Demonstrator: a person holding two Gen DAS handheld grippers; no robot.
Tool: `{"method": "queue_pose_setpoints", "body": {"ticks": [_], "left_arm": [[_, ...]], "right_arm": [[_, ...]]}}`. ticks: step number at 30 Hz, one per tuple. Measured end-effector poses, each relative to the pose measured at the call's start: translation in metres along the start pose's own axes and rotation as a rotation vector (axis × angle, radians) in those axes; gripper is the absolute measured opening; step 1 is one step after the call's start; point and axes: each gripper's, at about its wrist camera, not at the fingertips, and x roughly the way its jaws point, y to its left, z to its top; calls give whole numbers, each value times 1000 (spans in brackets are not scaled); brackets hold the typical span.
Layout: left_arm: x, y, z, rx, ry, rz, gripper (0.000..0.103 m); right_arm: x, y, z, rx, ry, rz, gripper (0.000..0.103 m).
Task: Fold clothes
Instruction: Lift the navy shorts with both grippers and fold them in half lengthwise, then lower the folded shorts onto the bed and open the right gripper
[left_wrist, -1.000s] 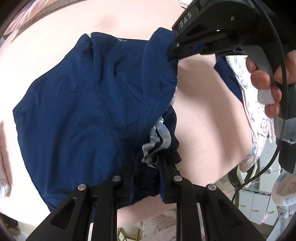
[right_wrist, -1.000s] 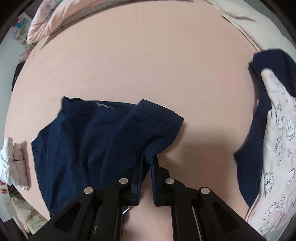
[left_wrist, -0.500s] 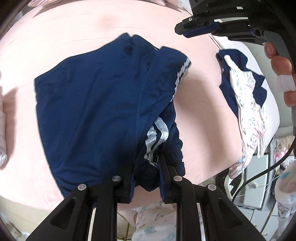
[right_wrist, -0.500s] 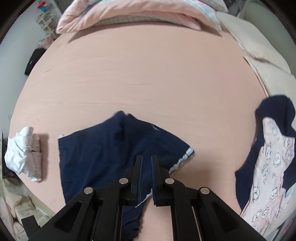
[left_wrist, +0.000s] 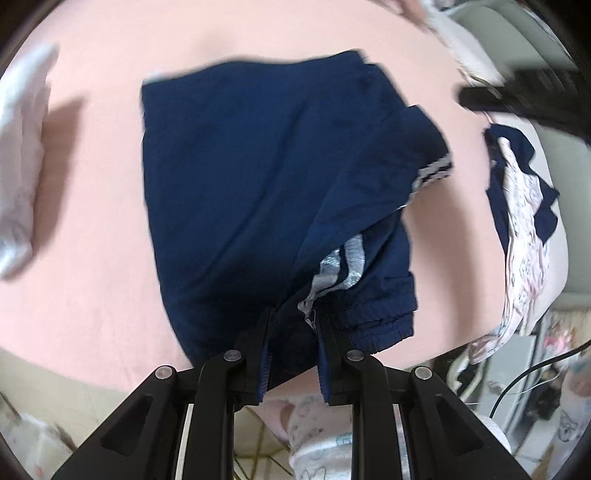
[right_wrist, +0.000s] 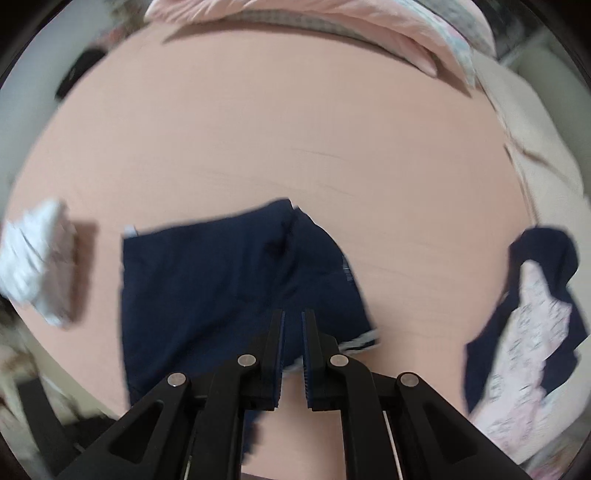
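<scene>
The blue shorts (left_wrist: 258, 192) lie on the pink bed (left_wrist: 110, 229), partly spread flat, with one side lifted near the striped edge. The left gripper (left_wrist: 291, 328) is pinched tight on the waistband end of the shorts, and the cloth bunches up between its two black fingers. The right gripper (right_wrist: 293, 332) has its fingers pressed together with nothing between them; it hangs above the shorts, and the cloth seen in the thin gap lies lower down on the bed. So only one corner is held. I think the shorts could twist or slide into a messy heap if the left gripper pulls now, because the other side is loose and nothing holds it flat. The striped flap (left_wrist: 432, 173) is curled over itself, and a fold made on top of it would come out lumpy. The pinch is on thick, bunched cloth, so it might slip out with a quick tug. A white cloth (right_wrist: 33, 258) sits well apart on one side, and a pile of blue and pink patterned clothes (right_wrist: 524, 317) sits well apart on the other, so they should not get in the way.
</scene>
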Motion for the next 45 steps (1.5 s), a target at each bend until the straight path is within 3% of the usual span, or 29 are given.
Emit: {"method": "queue_pose_setpoints", "body": {"ticks": [4, 8, 13, 18, 27, 34, 44, 45], "left_arm": [[5, 13, 2, -57, 22, -26, 18], [7, 11, 4, -51, 22, -15, 18], [10, 7, 5, -46, 22, 4, 18], [12, 3, 5, -34, 19, 21, 18], [15, 1, 5, -23, 20, 23, 18], [19, -4, 4, -13, 24, 50, 18], [17, -13, 2, 9, 22, 82, 18], [17, -13, 2, 9, 21, 82, 18]], "right_arm": [[22, -15, -7, 34, 99, 29, 8], [43, -40, -16, 141, 147, 66, 30], [59, -59, -27, 220, 182, 117, 36], [69, -75, -35, 278, 204, 127, 52], [82, -111, -49, 491, 239, 245, 55], [93, -113, -55, 618, 250, 356, 55], [94, -91, -39, 593, 180, 303, 54], [94, -89, -38, 577, 173, 292, 45]]}}
